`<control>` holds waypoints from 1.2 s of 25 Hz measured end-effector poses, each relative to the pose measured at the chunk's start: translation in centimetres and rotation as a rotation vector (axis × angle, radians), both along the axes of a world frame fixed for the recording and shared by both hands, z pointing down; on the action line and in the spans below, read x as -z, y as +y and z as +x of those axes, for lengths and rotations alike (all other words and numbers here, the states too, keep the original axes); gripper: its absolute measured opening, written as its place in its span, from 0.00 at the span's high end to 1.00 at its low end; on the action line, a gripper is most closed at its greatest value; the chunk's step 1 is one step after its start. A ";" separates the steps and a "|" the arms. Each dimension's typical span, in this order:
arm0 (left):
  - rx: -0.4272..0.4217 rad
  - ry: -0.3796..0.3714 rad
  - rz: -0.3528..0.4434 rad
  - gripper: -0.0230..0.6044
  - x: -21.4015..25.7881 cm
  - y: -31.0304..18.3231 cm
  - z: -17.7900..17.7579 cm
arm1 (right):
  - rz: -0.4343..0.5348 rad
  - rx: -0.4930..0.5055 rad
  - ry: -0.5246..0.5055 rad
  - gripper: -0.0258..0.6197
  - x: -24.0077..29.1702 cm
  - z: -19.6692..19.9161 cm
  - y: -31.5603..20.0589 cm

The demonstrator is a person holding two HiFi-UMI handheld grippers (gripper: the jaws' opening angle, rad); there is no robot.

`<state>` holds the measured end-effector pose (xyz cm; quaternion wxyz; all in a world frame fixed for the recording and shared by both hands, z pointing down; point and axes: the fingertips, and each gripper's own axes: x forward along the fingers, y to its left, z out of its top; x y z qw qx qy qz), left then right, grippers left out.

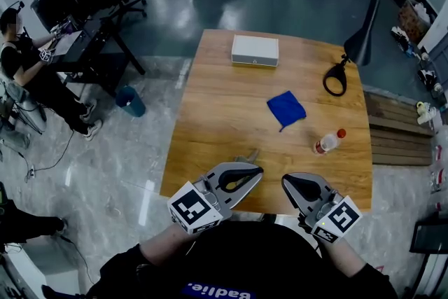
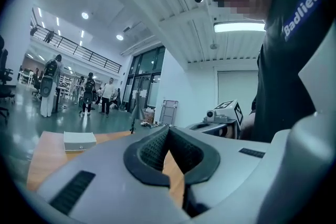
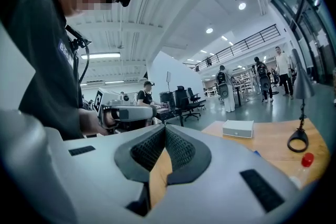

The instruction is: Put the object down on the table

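Head view: the blue cloth lies on the wooden table, and neither claw touches it. A white box sits beyond the cloth. A black loop is to the cloth's right and slightly further off. A bottle lies on its side, nearer than the cloth and to its right. The left gripper and right gripper hang side by side over the table's near edge, well short of the cloth

Left gripper view: its jaws are pressed together with nothing between them

Right gripper view: its jaws are also pressed together on nothing, and a sliver of the cloth peeks past them
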<state>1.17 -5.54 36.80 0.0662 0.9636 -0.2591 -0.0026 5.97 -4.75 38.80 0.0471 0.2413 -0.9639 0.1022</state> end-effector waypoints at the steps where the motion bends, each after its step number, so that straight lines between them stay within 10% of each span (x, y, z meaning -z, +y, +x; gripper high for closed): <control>1: 0.001 0.002 -0.004 0.95 -0.2 0.1 0.1 | 0.008 0.004 -0.003 0.95 0.2 -0.2 0.1; 30: 0.001 -0.010 -0.044 0.95 -1.4 0.0 1.0 | 0.059 0.010 -0.015 0.95 1.2 -0.1 0.0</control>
